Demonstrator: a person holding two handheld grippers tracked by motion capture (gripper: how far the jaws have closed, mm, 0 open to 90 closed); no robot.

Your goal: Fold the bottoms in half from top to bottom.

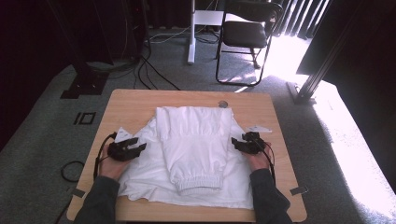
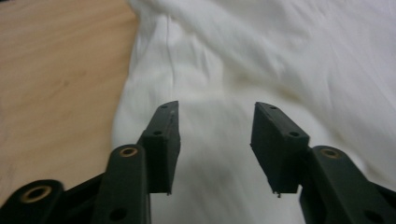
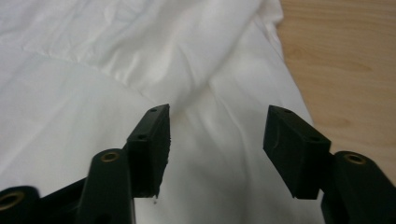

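White garment [image 1: 196, 140], plain, no print; light wood-grain table [image 1: 135, 100]; black left gripper [image 1: 140, 148], black right gripper [image 1: 235, 142]; grey speckled carpet [image 1: 42, 140]; black chair [image 1: 245, 32].

White sweatshirt [image 1: 194, 144], partly folded, lying flat mid-table, cuff nearest

- A lab or recording room rather than a home; the floor is grey carpet [image 1: 42, 140] with black cables [image 1: 144, 70] trailing loose across it
- Dark metal frame legs [image 1: 86, 74] stand at the left and an angled strut [image 1: 322, 70] at the right, like a camera rig's supports
- A plain wooden table [image 1: 135, 100] stands in the middle; a black folding chair [image 1: 245, 35] and a white stand leg [image 1: 191, 32] sit behind it
- Dark curtains close off the back; sunlight falls in at the right
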